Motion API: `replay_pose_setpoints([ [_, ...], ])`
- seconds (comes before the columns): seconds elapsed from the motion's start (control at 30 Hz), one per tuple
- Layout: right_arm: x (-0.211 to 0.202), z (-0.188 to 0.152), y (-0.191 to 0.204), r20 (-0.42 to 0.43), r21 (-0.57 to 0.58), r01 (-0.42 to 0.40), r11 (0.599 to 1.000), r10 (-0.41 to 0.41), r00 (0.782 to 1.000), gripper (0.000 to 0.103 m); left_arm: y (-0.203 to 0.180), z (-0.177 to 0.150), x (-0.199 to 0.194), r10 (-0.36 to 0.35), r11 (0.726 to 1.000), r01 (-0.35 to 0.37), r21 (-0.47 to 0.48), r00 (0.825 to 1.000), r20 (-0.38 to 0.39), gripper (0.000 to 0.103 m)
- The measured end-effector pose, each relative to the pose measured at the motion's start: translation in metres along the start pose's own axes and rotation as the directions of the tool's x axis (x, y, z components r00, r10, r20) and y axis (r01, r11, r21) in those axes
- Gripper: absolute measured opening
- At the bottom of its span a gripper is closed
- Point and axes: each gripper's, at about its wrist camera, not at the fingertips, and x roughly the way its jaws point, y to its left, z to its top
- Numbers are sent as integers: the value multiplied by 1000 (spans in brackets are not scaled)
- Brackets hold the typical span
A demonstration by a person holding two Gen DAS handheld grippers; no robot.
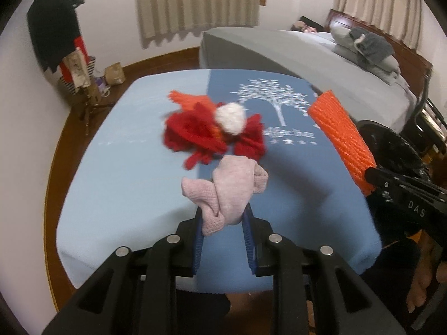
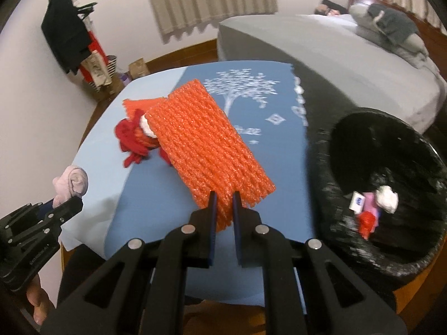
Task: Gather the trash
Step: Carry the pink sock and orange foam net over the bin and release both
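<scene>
While pinched, orange foam net point(image 2: 209, 145) juts beyond right claw point(image 2: 223, 209).

Pink crumpled cloth point(image 1: 229, 192) at lower centre, pinched and lifted. Orange foam net point(image 2: 209, 145) mid-frame, flat, tilted, clamped at its near edge. Red scraps point(image 1: 206, 134) heaped mid-frame on bench.

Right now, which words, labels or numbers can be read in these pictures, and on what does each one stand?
"DAS": on the right gripper body.
White lettering under the tree on the blue cloth: blurred.
Label on the white packet in the black bin: too small.
Embossed text on the left gripper body: unreadable.
</scene>
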Motion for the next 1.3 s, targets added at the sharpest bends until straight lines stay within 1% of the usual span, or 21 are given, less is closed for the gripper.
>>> replay_pose_setpoints([
  [0.23, -17, -7, -51, 17, 65, 62, 996, -64, 998, 10, -57, 9, 7, -53, 998, 53, 45, 999, -14, 26],
  [0.47, -28, -9, -106, 28, 123, 130, 984, -134, 991, 10, -121, 25, 13, -114, 987, 114, 112, 993, -11, 26],
  [0.7, -35, -10, -163, 31, 179, 194, 965, -203, 979, 10, -192, 45, 31, -174, 968, 176, 178, 984, -26, 26],
  [0.93, -30, -11, -224, 4, 233, 248, 940, -256, 967, 10, -260, 55, 49, -222, 944, 229, 239, 974, -56, 26],
  [1.1, -28, -11, -250, -8, 254, 272, 928, -279, 960, 11, -298, 60, 65, -238, 927, 251, 279, 968, -80, 26],
  [1.13, -27, -11, -254, -11, 258, 277, 926, -284, 959, 12, -305, 61, 70, -240, 922, 255, 290, 967, -87, 27],
  [1.17, -25, -11, -259, -14, 263, 277, 924, -283, 959, 16, -310, 61, 73, -243, 918, 260, 300, 966, -94, 31],
  [1.2, -21, -11, -264, -24, 271, 278, 922, -282, 959, 16, -316, 61, 79, -247, 912, 268, 310, 963, -106, 36],
  [1.23, -18, -13, -269, -37, 280, 276, 919, -277, 960, 18, -321, 60, 85, -239, 908, 265, 324, 964, -119, 49],
  [1.27, -16, -14, -274, -48, 289, 276, 917, -274, 961, 21, -324, 58, 89, -225, 908, 252, 335, 967, -118, 54],
  [1.3, -13, -17, -277, -59, 299, 279, 913, -274, 960, 22, -326, 55, 93, -215, 905, 245, 348, 969, -122, 54],
])
